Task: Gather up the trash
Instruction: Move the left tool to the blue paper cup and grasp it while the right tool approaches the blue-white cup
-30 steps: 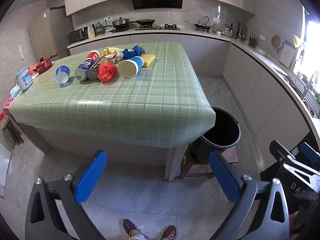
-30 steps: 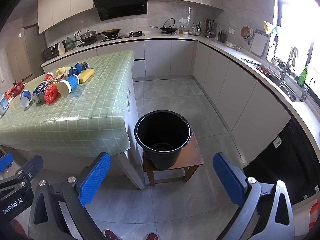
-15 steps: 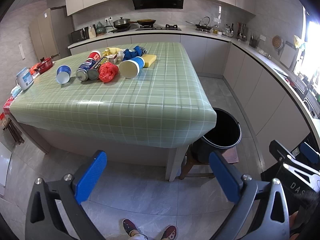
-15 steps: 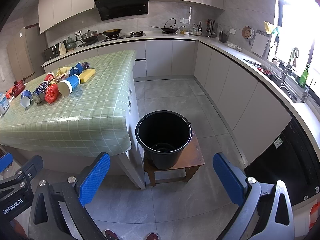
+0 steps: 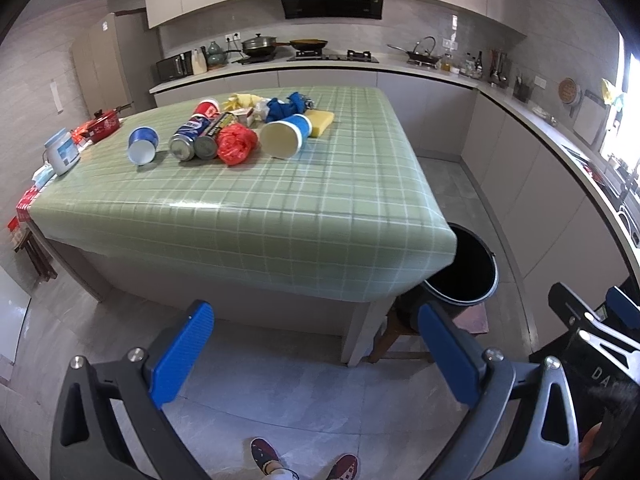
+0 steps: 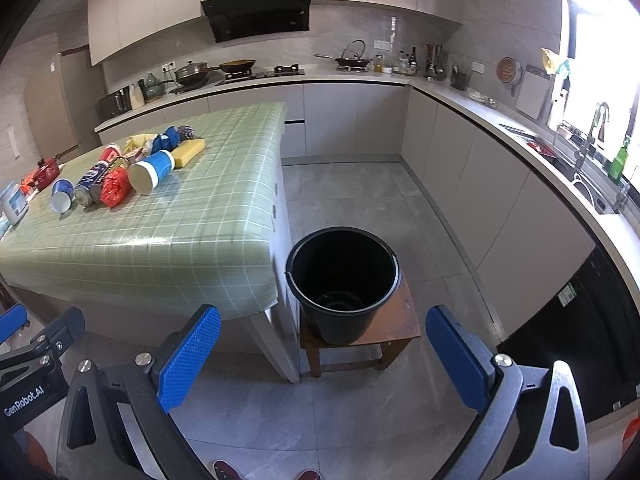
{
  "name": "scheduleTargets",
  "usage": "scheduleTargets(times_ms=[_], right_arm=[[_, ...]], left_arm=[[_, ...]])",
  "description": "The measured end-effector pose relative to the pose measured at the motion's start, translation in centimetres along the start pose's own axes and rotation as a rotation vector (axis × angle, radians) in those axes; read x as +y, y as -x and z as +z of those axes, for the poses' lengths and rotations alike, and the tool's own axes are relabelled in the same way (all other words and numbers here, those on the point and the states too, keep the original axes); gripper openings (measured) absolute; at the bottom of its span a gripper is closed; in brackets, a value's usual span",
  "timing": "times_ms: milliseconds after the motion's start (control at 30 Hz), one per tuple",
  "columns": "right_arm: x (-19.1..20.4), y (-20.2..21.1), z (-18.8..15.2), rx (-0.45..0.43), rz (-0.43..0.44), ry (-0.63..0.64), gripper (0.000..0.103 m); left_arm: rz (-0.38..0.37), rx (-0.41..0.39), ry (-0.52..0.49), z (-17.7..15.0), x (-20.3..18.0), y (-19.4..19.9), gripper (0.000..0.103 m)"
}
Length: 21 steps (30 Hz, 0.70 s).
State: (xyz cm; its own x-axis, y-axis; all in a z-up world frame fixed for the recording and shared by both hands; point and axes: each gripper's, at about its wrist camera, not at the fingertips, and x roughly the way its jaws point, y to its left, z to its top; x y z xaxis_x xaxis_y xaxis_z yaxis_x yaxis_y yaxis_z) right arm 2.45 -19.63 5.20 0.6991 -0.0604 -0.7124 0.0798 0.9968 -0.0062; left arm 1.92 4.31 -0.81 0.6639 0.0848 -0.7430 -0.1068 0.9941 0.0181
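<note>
Trash, heaped at the far end of the green checked table [image 5: 304, 208], well apart from both grippers. Left gripper [image 5: 316, 344]: jaws spread wide, empty, held low over the grey floor before the table's near edge. Right gripper [image 6: 322, 354]: jaws likewise wide and empty, aimed at the black bucket [image 6: 343, 280] standing upright on a small wooden stool [image 6: 404, 328] just beside the table's corner. In the heap: large blue cup [image 5: 286, 136] on its side, red crumpled bag [image 5: 236, 144] touching two cans [image 5: 198, 138], small blue cup [image 5: 142, 146] a little apart, yellow sponge [image 5: 322, 122] beside the large cup. Shoes [image 5: 266, 454] at the bottom edge.
</note>
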Motion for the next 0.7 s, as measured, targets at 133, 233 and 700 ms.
scheduleTargets(times_ms=[133, 233, 700], right_arm=[[1.1, -0.4, 0.5, -0.006, 0.028, 0.014, 0.103], [2.3, -1.0, 1.2, -0.007, 0.047, 0.025, 0.103], [14.0, -4.6, 4.6, 0.018, 0.076, 0.048, 0.103]], left_arm=[[0.030, 0.001, 0.028, 0.6, 1.6, -0.5, 0.103], [0.055, 0.004, 0.049, 1.0, 3.1, -1.1, 0.103], [0.112, 0.032, 0.131, 5.0, 15.1, -6.0, 0.103]])
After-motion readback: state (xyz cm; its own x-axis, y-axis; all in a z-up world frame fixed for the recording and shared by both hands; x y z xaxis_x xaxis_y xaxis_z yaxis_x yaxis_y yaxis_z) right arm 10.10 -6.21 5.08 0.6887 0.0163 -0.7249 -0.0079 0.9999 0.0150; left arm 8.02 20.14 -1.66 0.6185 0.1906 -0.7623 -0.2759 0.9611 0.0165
